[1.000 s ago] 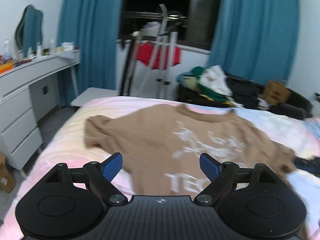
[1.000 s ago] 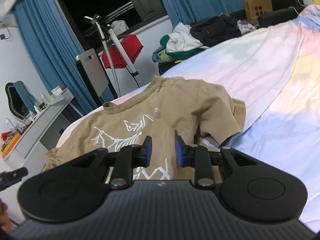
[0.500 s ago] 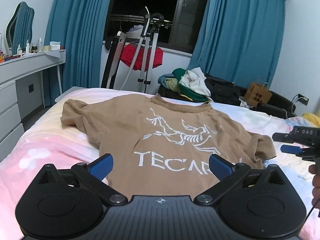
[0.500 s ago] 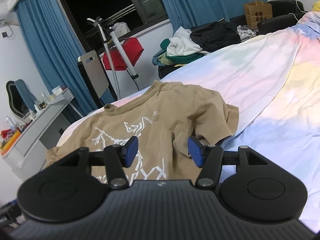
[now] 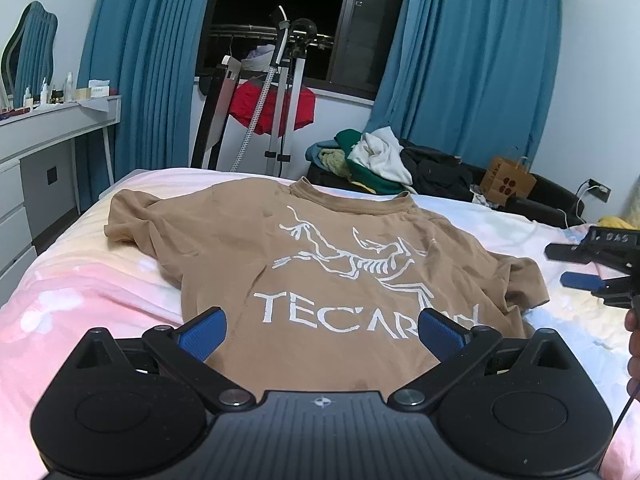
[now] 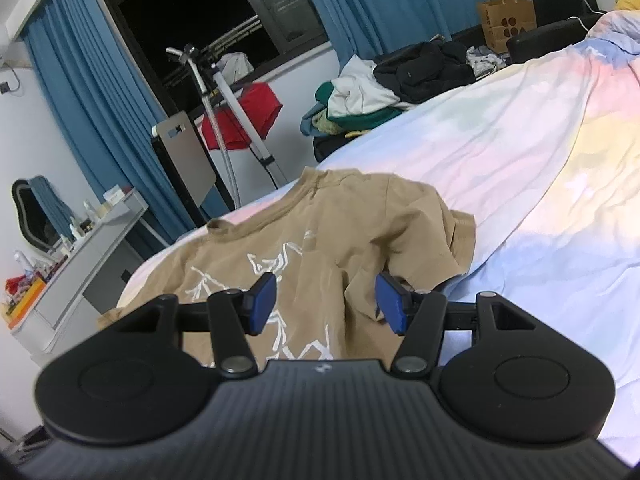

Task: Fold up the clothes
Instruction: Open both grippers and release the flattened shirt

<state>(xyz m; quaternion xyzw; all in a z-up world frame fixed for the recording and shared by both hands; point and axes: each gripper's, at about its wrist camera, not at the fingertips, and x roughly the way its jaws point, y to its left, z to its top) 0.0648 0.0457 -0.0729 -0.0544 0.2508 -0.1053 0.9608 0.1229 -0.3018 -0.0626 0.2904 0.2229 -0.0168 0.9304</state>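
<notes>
Pastel bedding covers the bed [image 5: 80,280] ahead of both tools, a tan T-shirt [image 5: 320,264] lies spread on it just beyond the empty, wide-open left hand-held gripper [image 5: 320,330], and the right hand-held gripper [image 6: 326,304], also parted and empty, hovers by its sleeve.

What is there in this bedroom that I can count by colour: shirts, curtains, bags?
Tan T-shirt spread on the bed: 1
Blue curtains: 2
Red garment on the stand: 1
Brown paper bag: 1
Total: 5
</notes>
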